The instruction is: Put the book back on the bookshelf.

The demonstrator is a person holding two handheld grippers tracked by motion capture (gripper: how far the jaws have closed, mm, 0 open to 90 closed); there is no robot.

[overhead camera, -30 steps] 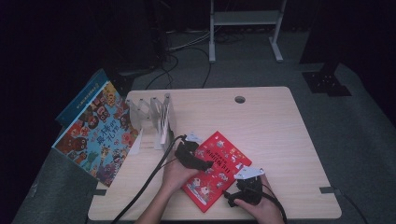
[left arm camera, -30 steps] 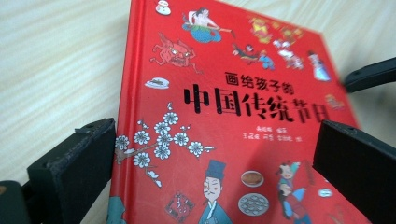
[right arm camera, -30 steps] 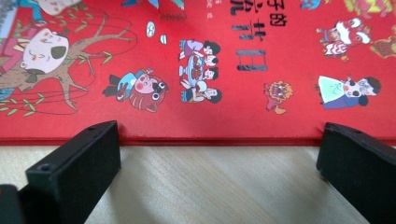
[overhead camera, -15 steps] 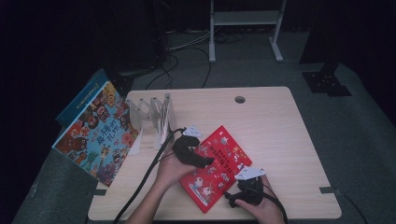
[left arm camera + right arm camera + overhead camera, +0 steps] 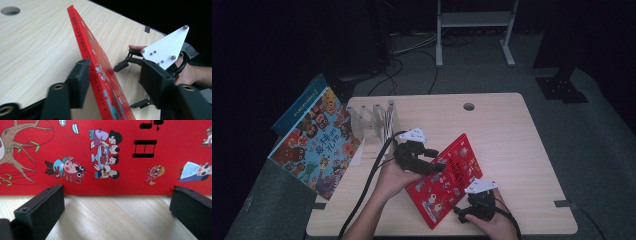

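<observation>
Left tool (image 5: 436,164): jaws astride the raised long edge of the red book (image 5: 447,177), one on each side; they have just been closing, and in the left gripper view (image 5: 120,85) the near pad lies against the back cover while the far jaw is blurred, so a full clamp is hard to confirm.
Right tool (image 5: 460,214): released, jaws spread wide on the bench (image 5: 512,135), their tips just short of the book's lower edge (image 5: 117,207).
Red book: tilted up on its lower edge near the front of the bench, cover facing the right tool; thin, glossy, with cartoon figures and black characters.
Hidden: the book's lower corner is cut off behind the right tool's grey plate.
Rack (image 5: 374,122): clear slotted dividers, upright, left of the book.
Picture book (image 5: 317,142): large, colourful, leaning off the bench's left edge.
</observation>
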